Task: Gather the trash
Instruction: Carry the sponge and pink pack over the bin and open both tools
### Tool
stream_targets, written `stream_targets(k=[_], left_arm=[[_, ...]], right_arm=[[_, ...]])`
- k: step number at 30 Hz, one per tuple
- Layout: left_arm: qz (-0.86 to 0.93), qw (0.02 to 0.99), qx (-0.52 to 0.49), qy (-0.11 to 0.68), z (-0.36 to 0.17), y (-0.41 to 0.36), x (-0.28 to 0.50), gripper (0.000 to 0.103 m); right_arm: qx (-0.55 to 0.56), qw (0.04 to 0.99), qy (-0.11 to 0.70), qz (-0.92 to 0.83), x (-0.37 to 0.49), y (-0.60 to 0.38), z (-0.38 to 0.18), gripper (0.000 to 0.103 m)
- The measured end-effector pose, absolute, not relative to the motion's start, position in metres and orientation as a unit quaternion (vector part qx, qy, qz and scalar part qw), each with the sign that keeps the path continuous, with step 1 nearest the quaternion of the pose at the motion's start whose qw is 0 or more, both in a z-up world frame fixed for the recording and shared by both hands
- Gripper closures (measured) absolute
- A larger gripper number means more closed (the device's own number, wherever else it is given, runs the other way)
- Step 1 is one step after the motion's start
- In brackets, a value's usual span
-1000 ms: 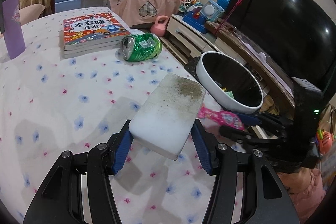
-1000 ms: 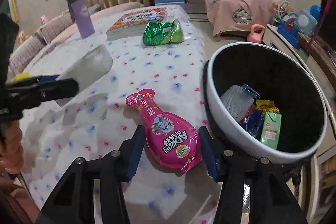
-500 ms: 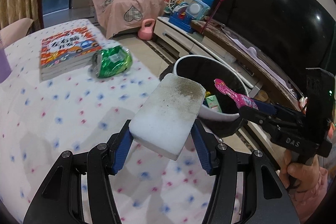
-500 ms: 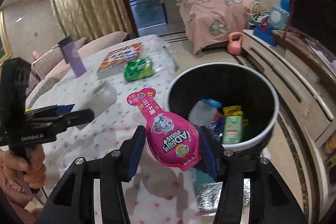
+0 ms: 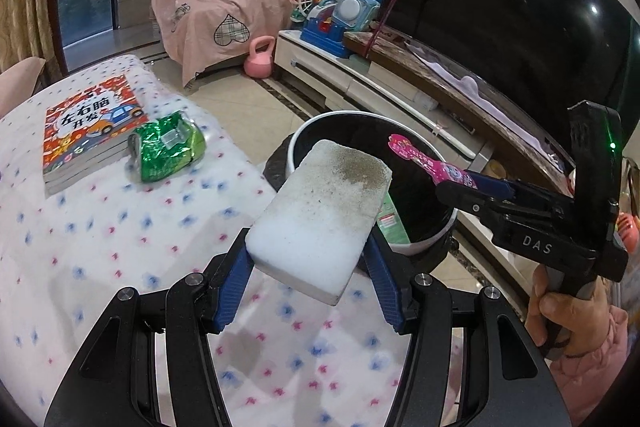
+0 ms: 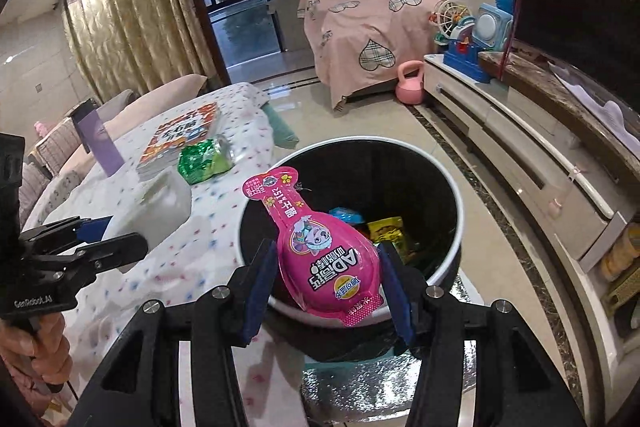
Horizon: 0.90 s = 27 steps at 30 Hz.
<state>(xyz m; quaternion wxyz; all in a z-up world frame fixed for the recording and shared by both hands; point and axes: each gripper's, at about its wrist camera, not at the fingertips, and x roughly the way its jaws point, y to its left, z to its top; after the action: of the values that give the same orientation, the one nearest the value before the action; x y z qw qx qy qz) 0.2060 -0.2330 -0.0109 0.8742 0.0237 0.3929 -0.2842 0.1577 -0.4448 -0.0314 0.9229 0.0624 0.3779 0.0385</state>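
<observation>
My left gripper (image 5: pixel 308 287) is shut on a dirty white sponge (image 5: pixel 324 215) and holds it above the table edge, beside the round white-rimmed trash bin (image 5: pixel 430 243). My right gripper (image 6: pixel 326 293) is shut on a pink snack pouch (image 6: pixel 320 243) and holds it over the near rim of the bin (image 6: pixel 456 187), which has several wrappers inside. The pouch (image 5: pixel 424 161) and right gripper (image 5: pixel 472 187) also show in the left wrist view over the bin. A crushed green can (image 5: pixel 166 147) lies on the table.
A children's book (image 5: pixel 88 131) lies on the floral tablecloth (image 5: pixel 100 247) behind the can. A purple box (image 6: pixel 98 143) stands on the table's far side. A TV stand (image 6: pixel 532 147) with toys and a TV runs along the right. A pink kettlebell (image 6: pixel 410 83) sits on the floor.
Both grippers have risen and moved toward the bin. The pink pouch was lifted off the table and now hangs over the bin rim. The sponge stays gripped.
</observation>
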Motion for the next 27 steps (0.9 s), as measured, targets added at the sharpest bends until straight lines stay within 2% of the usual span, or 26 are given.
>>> stream_targets(k=[27], left_arm=[[-0.289, 0.861, 0.075, 0.411, -0.013, -0.290, 0.241, 0.047]], right_arm=[[0.078, 0.913, 0.400, 0.027, 0.190, -0.474, -0.037, 0.051]])
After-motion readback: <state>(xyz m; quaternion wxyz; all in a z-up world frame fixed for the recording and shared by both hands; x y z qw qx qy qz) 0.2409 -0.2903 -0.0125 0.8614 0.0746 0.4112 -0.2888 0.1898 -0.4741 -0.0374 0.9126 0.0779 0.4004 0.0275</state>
